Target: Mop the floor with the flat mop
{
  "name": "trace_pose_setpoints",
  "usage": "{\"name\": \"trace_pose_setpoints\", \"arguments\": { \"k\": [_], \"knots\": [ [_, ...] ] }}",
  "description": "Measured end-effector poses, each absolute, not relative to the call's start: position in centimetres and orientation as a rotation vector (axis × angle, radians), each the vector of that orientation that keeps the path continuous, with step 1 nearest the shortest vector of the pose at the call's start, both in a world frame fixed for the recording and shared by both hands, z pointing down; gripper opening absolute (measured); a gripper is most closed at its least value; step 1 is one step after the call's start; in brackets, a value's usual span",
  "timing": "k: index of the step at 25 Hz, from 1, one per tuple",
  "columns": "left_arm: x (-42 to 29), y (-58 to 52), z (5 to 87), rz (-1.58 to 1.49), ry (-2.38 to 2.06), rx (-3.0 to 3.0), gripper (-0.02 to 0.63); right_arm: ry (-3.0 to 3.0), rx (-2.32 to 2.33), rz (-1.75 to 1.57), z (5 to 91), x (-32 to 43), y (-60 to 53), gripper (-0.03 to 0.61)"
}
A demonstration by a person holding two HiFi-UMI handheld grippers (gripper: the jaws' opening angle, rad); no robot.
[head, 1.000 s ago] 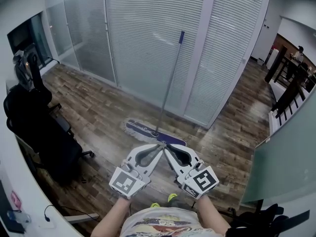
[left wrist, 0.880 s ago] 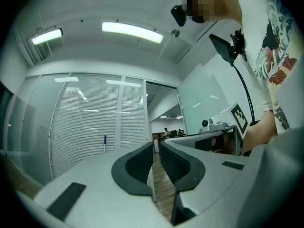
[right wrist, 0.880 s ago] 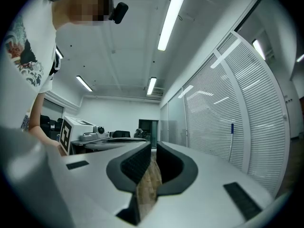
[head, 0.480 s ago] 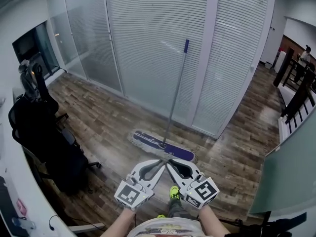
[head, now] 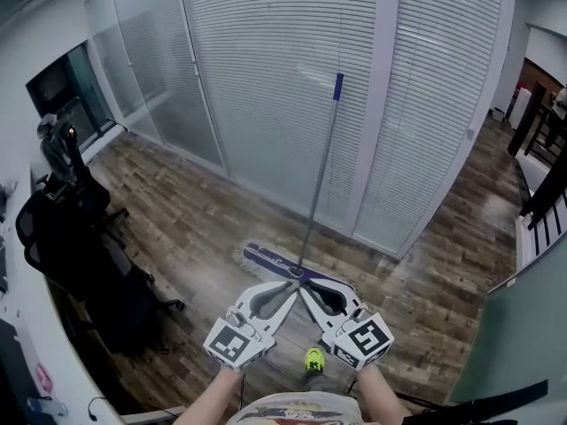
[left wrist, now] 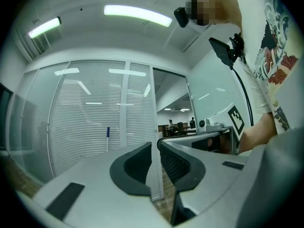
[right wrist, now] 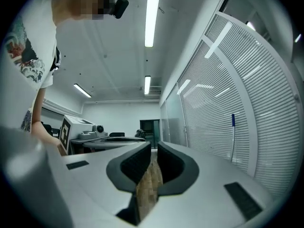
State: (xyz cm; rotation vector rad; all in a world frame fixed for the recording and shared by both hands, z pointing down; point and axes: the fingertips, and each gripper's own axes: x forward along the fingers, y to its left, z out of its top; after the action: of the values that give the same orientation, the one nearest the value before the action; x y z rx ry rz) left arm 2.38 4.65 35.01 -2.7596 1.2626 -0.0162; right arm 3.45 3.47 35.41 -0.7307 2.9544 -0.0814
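The flat mop stands propped against the blind-covered glass wall; its grey handle [head: 319,175] ends in a blue tip, and its purple pad [head: 270,261] lies on the wood floor. My left gripper [head: 290,284] and right gripper [head: 304,288] are held side by side, tips nearly touching, just in front of the pad and partly covering its near edge. Both are shut with nothing between the jaws. The handle's blue tip [left wrist: 108,133] shows far off in the left gripper view, past my left gripper [left wrist: 155,148]. It appears as the mop handle [right wrist: 233,139] beyond my right gripper [right wrist: 153,148].
A black office chair [head: 84,255] and a desk edge [head: 18,361] fill the left side. The glass partition [head: 266,87] closes the far side. A pale green panel [head: 532,326] and dark furniture [head: 545,184] stand at the right. My green shoe [head: 314,359] shows below.
I have walked toward the mop: its pad now sits right at the gripper tips, and the wall looks closer. Both grippers stayed shut and side by side.
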Motion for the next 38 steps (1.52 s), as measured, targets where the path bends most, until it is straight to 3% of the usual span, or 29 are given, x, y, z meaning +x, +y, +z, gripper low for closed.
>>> {"name": "trace_pose_setpoints", "arguments": {
  "k": [11, 27, 38],
  "knots": [
    [6.8, -8.9, 36.3, -0.123, 1.289, -2.77, 0.054, 2.945, -0.742, -0.129, 36.3, 8.1, -10.1, 0.044],
    [6.4, -19.5, 38.5, -0.188, 1.244, -2.774, 0.055, 3.009, -0.848, -0.112, 37.9, 7.1, -21.7, 0.044],
    [-0.1, -35.9, 39.5, -0.146, 1.112, -2.852, 0.075, 3.02, -1.067, -0.066, 38.7, 0.9, -38.2, 0.044]
  ]
}}
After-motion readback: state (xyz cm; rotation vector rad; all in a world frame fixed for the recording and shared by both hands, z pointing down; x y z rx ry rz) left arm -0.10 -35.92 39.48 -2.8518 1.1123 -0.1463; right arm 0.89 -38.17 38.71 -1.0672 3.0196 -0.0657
